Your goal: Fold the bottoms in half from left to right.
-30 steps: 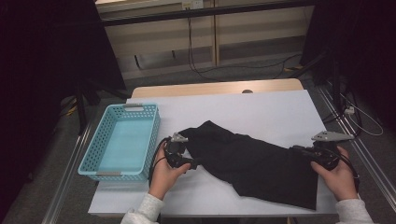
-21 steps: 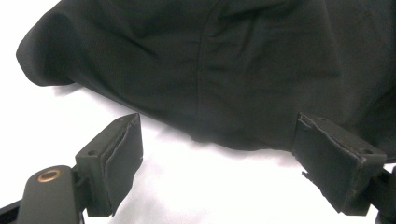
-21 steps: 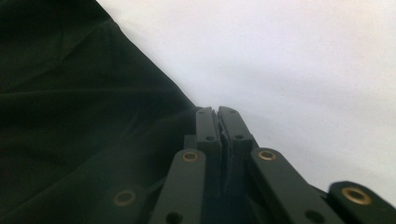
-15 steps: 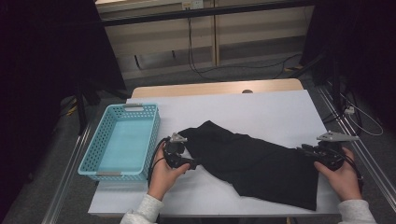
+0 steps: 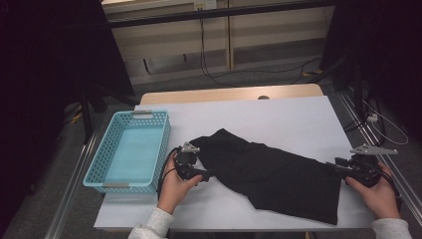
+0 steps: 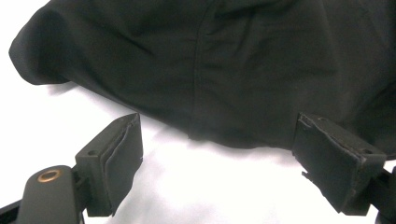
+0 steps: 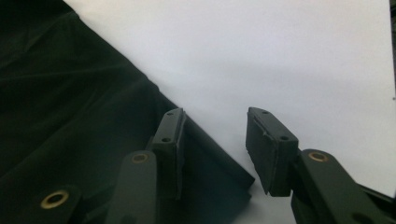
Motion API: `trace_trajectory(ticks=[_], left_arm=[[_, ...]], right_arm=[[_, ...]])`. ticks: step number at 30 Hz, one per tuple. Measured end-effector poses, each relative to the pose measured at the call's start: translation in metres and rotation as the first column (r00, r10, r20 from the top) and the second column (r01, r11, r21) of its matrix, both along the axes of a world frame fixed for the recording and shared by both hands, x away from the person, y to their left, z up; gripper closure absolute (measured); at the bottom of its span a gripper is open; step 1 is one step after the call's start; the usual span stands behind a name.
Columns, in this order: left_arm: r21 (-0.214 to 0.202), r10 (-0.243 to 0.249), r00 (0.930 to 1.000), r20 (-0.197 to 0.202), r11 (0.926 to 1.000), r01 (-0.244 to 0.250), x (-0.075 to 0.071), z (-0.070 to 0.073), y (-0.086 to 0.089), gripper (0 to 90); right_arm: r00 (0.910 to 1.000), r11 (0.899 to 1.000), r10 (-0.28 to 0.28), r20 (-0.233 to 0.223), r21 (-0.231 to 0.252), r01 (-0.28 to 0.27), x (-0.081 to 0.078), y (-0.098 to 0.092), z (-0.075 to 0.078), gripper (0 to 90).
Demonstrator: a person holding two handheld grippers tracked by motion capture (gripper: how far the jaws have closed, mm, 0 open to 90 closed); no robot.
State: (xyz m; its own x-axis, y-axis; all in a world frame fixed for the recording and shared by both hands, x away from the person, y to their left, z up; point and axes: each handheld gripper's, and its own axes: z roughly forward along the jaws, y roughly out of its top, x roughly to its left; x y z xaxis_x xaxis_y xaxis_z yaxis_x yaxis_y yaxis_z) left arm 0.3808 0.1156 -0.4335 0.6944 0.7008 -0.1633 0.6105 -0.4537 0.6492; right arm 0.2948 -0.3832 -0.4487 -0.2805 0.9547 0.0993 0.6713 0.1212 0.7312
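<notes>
I see no readable text, labels, brands, numbers or signs anywhere here, neither on the things before me nor around them.

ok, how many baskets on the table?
1. A light blue basket sits at the table's left edge, left of the black cloth.

The high view looks forward and down from above the person's side, taking in the whole white tabletop [image 5: 278, 119], the black garment [image 5: 278, 174] and a blue basket [image 5: 130, 149]. The left gripper view sits low and close, facing the garment's edge [image 6: 210, 70] between its own jaws. The right gripper view looks along its jaws at the garment's corner [image 7: 70, 116] and the bare tabletop [image 7: 280, 56]. All three views share the garment on the tabletop.
</notes>
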Motion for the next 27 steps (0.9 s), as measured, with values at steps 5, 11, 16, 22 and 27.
trace_trajectory(ticks=[5,11,16,22,27], left_arm=[[-0.009,0.000,1.0000,0.002,1.0000,0.000,0.000,0.002,-0.001,16.3],[-0.007,0.003,1.0000,0.009,1.0000,-0.003,0.000,0.001,-0.002,16.3],[-0.008,0.000,0.9999,0.011,1.0000,0.001,0.000,0.001,-0.003,16.3],[-0.004,-0.001,0.9999,0.012,1.0000,0.001,0.001,0.002,-0.002,16.3],[-0.018,0.013,0.9998,0.013,0.9998,-0.013,0.002,0.003,-0.001,16.3]], right_arm=[[0.9996,1.000,0.027,-0.007,-0.006,-0.027,-0.004,-0.001,-0.006,58.9],[0.9989,0.999,0.042,-0.017,0.002,-0.042,-0.003,0.006,-0.005,79.9],[0.9986,0.999,0.047,-0.022,-0.001,-0.047,-0.002,0.010,-0.004,87.7],[0.9986,0.999,0.044,-0.030,-0.008,-0.044,-0.005,0.007,-0.001,88.5],[0.9995,1.000,0.022,-0.024,-0.002,-0.022,-0.010,0.000,0.002,88.7]])
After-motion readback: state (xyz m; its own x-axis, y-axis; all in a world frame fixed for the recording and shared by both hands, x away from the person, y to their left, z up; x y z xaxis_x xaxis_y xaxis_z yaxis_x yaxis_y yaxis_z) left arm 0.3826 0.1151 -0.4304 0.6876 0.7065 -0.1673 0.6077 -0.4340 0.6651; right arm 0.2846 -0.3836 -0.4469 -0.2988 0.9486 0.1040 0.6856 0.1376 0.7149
